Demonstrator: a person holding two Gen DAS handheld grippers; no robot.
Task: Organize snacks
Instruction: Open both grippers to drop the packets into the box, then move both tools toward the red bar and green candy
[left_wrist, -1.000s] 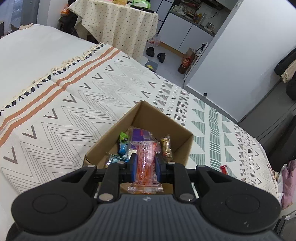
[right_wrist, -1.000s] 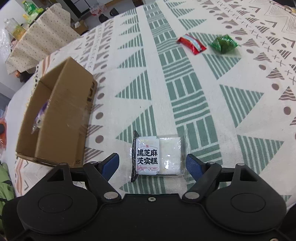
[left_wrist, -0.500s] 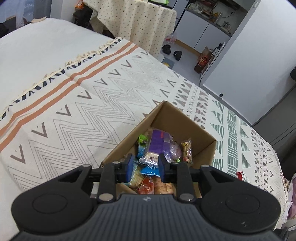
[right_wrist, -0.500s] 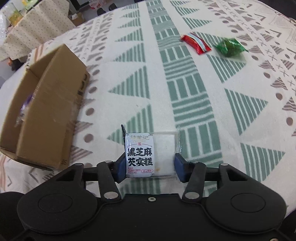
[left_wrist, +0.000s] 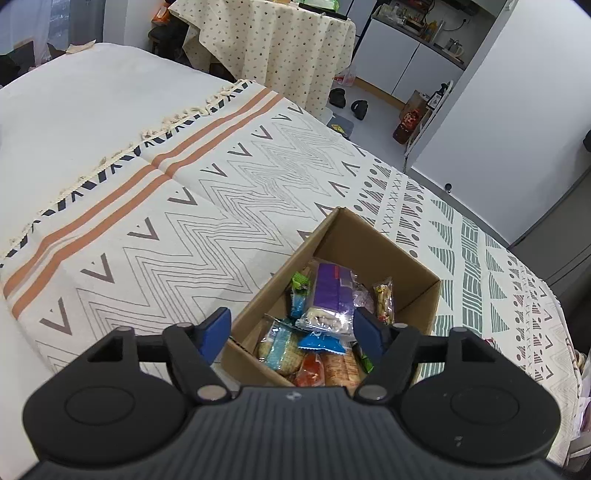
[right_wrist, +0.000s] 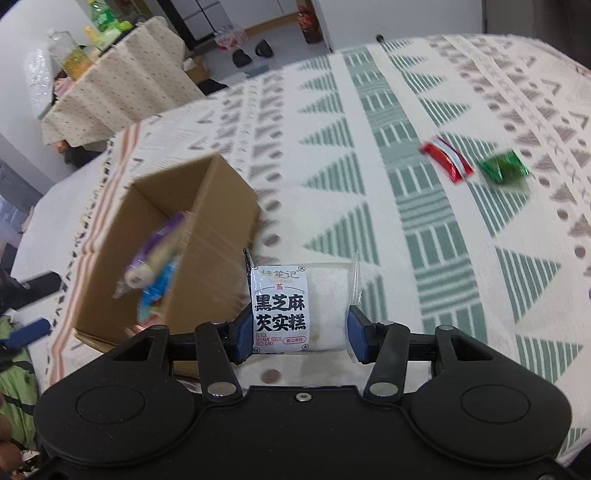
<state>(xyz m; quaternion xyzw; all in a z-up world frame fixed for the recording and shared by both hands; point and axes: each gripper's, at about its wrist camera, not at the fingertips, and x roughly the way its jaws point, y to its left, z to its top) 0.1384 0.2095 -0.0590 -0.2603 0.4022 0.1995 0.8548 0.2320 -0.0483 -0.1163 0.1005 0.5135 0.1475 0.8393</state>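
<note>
An open cardboard box (left_wrist: 373, 243) on the patterned bedspread holds several snack packets, a purple one (left_wrist: 330, 290) on top and an orange-red one (left_wrist: 310, 369) at the near end. My left gripper (left_wrist: 293, 328) hovers open above the box's near end with nothing between its fingers. In the right wrist view my right gripper (right_wrist: 301, 330) is shut on a white sesame rice cake packet (right_wrist: 301, 306), lifted off the cloth to the right of the box (right_wrist: 221, 214). A red packet (right_wrist: 445, 158) and a green packet (right_wrist: 504, 170) lie on the cloth farther right.
The bedspread (left_wrist: 166, 206) covers a bed with a plain white sheet (left_wrist: 74, 96) at its left. Beyond the bed stands a table with a dotted cloth (left_wrist: 273, 40), shoes on the floor and white cabinets. A green garment (right_wrist: 14, 369) lies by the bed edge.
My left gripper let go of the orange-red packet into the box and opened wide. My right gripper closed on the sesame rice cake packet and lifted it toward the box.
</note>
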